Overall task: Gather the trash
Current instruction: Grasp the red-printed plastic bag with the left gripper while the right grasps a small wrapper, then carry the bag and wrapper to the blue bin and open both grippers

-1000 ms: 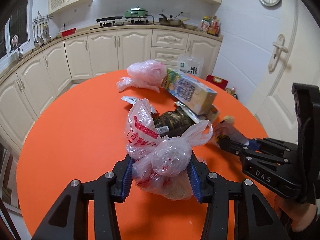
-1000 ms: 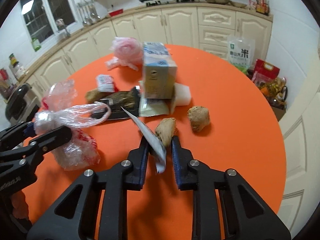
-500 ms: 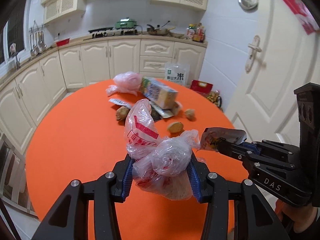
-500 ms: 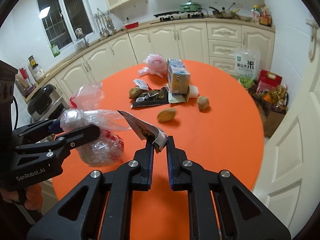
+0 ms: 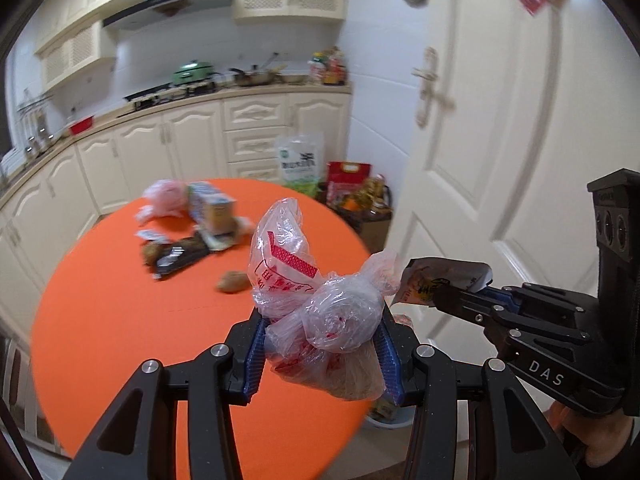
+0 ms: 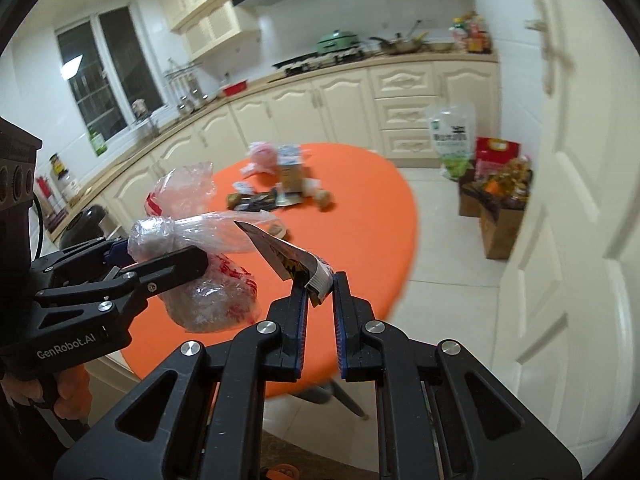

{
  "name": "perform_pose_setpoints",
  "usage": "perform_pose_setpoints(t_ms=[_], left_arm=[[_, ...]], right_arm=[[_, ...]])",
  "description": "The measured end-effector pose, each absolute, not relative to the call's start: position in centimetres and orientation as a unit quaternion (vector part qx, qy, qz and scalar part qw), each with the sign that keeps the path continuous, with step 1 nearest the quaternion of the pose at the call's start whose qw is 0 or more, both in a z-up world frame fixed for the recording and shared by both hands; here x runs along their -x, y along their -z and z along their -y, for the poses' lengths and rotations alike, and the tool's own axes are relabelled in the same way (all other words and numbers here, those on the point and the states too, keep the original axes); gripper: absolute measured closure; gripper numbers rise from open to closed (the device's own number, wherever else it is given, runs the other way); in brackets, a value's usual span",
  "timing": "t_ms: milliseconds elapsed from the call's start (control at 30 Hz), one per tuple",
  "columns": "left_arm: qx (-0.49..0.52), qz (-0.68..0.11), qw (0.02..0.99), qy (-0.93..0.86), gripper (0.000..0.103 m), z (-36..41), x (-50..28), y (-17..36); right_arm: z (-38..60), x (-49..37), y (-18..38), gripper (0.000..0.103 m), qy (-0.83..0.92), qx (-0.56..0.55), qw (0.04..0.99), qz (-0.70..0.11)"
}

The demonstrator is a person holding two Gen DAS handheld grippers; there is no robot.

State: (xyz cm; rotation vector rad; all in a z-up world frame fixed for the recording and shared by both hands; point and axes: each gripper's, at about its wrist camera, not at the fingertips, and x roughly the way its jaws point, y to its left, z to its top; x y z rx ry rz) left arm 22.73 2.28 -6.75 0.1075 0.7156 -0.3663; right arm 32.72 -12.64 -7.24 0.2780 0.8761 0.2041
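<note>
**Both tools lifted clear of the table, each with its catch**

Both tools had pulled back and up from the orange table since a second earlier, so the pile of rubbish that had lain just ahead of them now sat well away, small and blurred.

From the left wrist, the left tool [image 5: 320, 344] was part-way open, its blue pads pressed on either side of a knotted clear plastic bag [image 5: 320, 312] with red print, held in the air above the near edge of the table [image 5: 120, 320]. To the right, the right tool [image 5: 452, 296] reached in from the side, gripped by a hand [image 5: 592, 436], with a torn snack wrapper [image 5: 436, 280] sticking out of its tip just beside the bag. Far across the table lay a pink bag [image 5: 166, 196], a carton [image 5: 212, 212], a dark packet [image 5: 180, 256] and a brownish lump [image 5: 232, 282]. A white door [image 5: 480, 120] stood behind.

From the right wrist, the right tool [image 6: 320, 296] was closed as tight as it went, pinching the snack wrapper [image 6: 288, 260] by one end; the rest slanted up to the left. The left tool [image 6: 160, 256] came in from the left with the plastic bag [image 6: 208, 280] clamped in it and bulging below. Both hung over the near rim of the table [image 6: 380, 220], with tiled floor [image 6: 460, 280] showing beyond.
</note>
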Motion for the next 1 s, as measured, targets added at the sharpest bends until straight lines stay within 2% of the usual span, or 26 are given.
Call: perform_pose_setpoints(t_ms=[467, 633, 1000], left_arm=[[-0.158, -0.427, 0.856, 0.244, 0.059, 14.7, -28.4, 16.7], [-0.175, -0.456, 0.835, 0.253, 0.058, 18.1, -30.8, 20.0], [-0.203, -0.493, 0.813, 0.233, 0.048, 22.6, -35.6, 24.1]], right_arm=[[24.1, -27.8, 15.9, 0.091, 0.024, -0.149, 0.866, -0.477], [27.2, -27.5, 19.8, 0.091, 0.051, -0.164, 0.85, -0.499], [29.7, -27.7, 26.0, 0.091, 0.062, -0.181, 0.823, -0.535]])
